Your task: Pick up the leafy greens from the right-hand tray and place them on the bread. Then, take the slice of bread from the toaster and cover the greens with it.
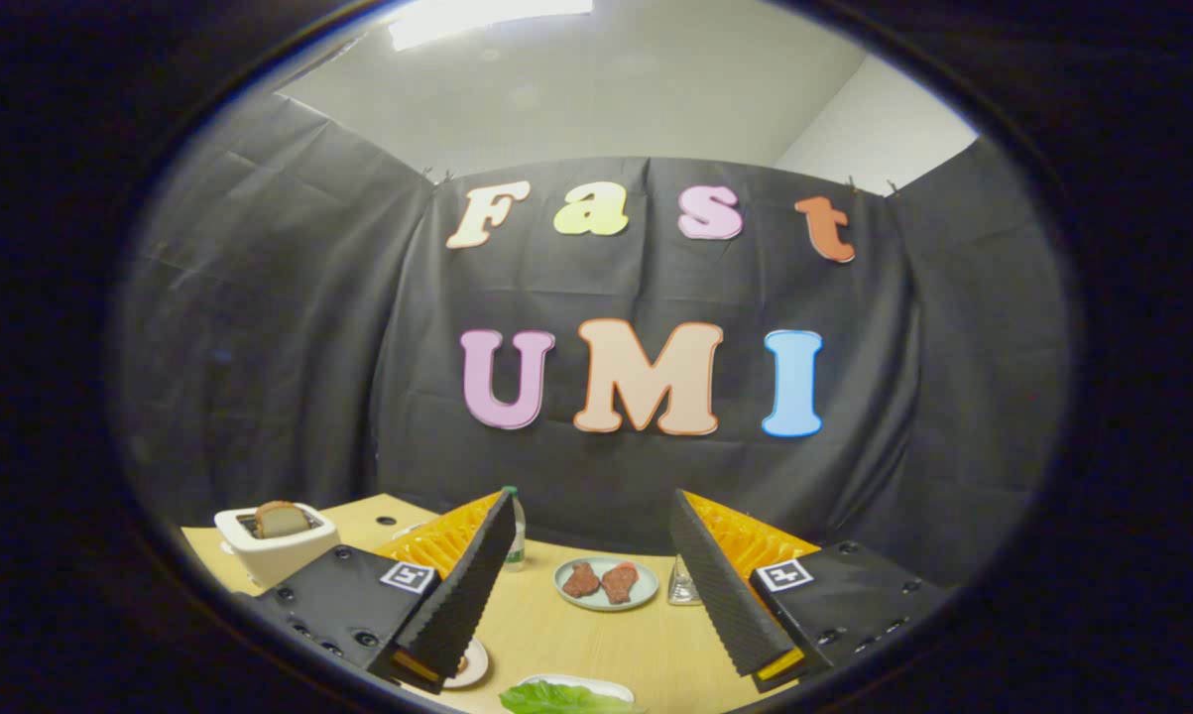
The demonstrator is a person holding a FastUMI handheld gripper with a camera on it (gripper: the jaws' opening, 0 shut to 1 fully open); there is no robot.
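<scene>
Gripper [591,516] jaws spread wide, holding nothing; leafy greens [556,698] cut off below, one finger hiding a plate [474,666].

Your wooden table [596,635] carries a white toaster [277,547], a plate of meat [606,583] and a small glass [682,585]. Nearer you sit a greens tray [578,686] and a plate [470,666]. The gripper's [592,555] fingers stand apart.

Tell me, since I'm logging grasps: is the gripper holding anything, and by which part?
Nothing is held. The gripper is open, fingers spread apart above the table.

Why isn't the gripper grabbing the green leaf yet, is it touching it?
Apart. In the gripper view the gripper is open and held above the table, and the leafy greens lie on their tray below, with bare table between them.
</scene>
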